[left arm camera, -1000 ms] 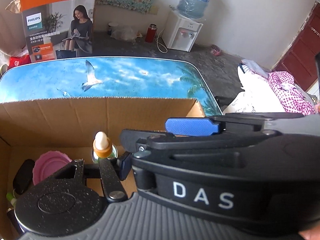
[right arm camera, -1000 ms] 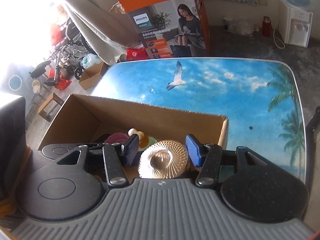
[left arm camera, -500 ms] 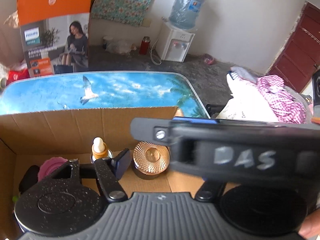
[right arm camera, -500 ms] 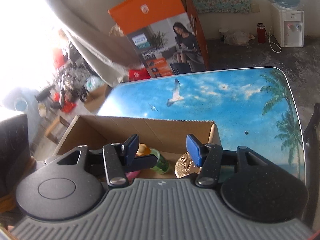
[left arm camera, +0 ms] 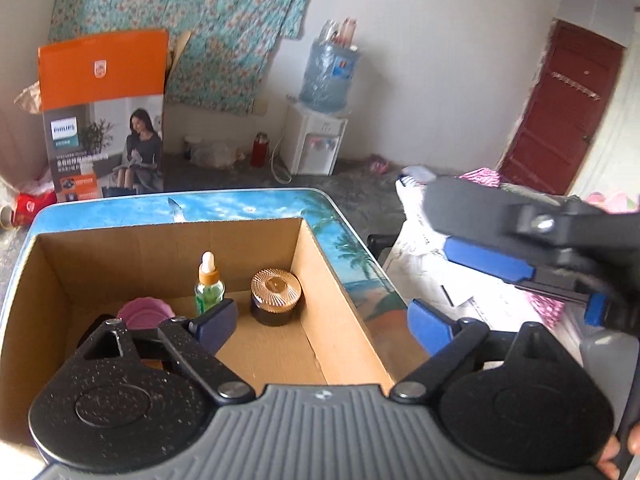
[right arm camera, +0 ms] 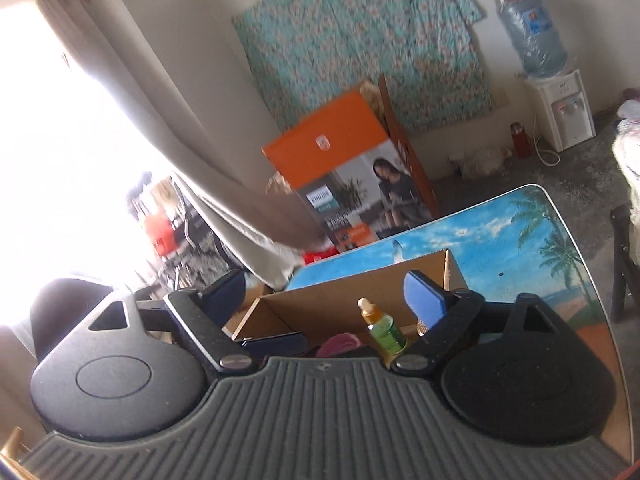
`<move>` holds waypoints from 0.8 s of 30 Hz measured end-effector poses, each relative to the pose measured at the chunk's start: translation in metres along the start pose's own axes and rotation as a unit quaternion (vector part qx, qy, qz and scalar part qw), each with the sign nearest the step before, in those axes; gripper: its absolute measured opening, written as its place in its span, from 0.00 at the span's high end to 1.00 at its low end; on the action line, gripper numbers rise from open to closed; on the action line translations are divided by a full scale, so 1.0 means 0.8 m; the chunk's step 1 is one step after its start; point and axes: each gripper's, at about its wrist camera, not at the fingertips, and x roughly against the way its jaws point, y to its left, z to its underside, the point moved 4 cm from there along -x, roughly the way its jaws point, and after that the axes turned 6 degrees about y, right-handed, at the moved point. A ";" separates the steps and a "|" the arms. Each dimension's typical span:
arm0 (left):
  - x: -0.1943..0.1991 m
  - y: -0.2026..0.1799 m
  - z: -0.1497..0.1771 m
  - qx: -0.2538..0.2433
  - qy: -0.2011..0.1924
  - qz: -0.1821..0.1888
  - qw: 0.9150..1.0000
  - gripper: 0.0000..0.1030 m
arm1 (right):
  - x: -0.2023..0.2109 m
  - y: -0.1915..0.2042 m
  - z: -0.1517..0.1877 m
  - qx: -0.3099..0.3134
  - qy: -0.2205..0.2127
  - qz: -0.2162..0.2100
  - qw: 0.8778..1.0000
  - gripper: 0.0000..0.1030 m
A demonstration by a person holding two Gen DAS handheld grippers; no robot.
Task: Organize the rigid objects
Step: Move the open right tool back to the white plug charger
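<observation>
A: Left wrist view first. Any text?
B: "PHILIPS" on the orange carton (left arm camera: 105,120) behind the table; smaller print is unreadable. Corrugated cardboard box (left arm camera: 340,292) sits on the glossy beach-print table (left arm camera: 352,256). Inside: copper-lidded jar (left arm camera: 276,297), ribbed radial lid, dark glass body, upright near the right wall; green dropper bottle (left arm camera: 209,280), white bulb, orange collar, just left of it; pink round lid (left arm camera: 145,313) further left.
A: Tool?
B: Left gripper (left arm camera: 320,322) spread wide, nothing between the blue pads, hovering over the box's near right corner. Right gripper (left arm camera: 516,276) crosses at right off the table, blurred, empty.
A: Right wrist view?
B: Same carton (right arm camera: 352,184), logo blurred. Right gripper (right arm camera: 324,300) released wide, empty, above the box (right arm camera: 340,300). Dropper bottle (right arm camera: 382,330) and pink lid (right arm camera: 340,344) show between the fingers, untouched. Jar mostly hidden behind the right finger (right arm camera: 424,300).
</observation>
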 end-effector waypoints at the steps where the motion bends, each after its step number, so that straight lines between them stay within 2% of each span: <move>1: 0.008 -0.001 0.007 -0.004 -0.004 -0.002 1.000 0.09 | 0.014 0.003 0.008 0.001 -0.008 0.001 1.000 0.03; 6: 0.045 0.004 0.051 -0.013 -0.018 -0.019 1.000 0.05 | 0.059 0.018 0.044 0.019 -0.025 0.038 0.999 0.01; 11: 0.060 0.027 0.091 0.015 0.009 -0.008 1.000 0.05 | 0.067 0.034 0.089 0.044 0.018 0.100 0.994 0.01; 17: 0.076 0.057 0.134 0.047 0.021 -0.003 0.999 0.03 | 0.062 0.064 0.131 0.131 0.042 0.184 0.973 0.01; 18: 0.080 0.062 0.141 0.051 0.020 0.000 0.998 0.00 | 0.063 0.069 0.136 0.147 0.042 0.193 0.969 0.01; 22: 0.093 0.076 0.160 0.069 0.017 -0.001 0.997 0.00 | 0.071 0.079 0.140 0.178 0.037 0.232 0.956 0.01; 24: 0.101 0.085 0.167 0.081 0.007 -0.010 0.997 0.00 | 0.075 0.082 0.143 0.192 0.033 0.237 0.952 0.01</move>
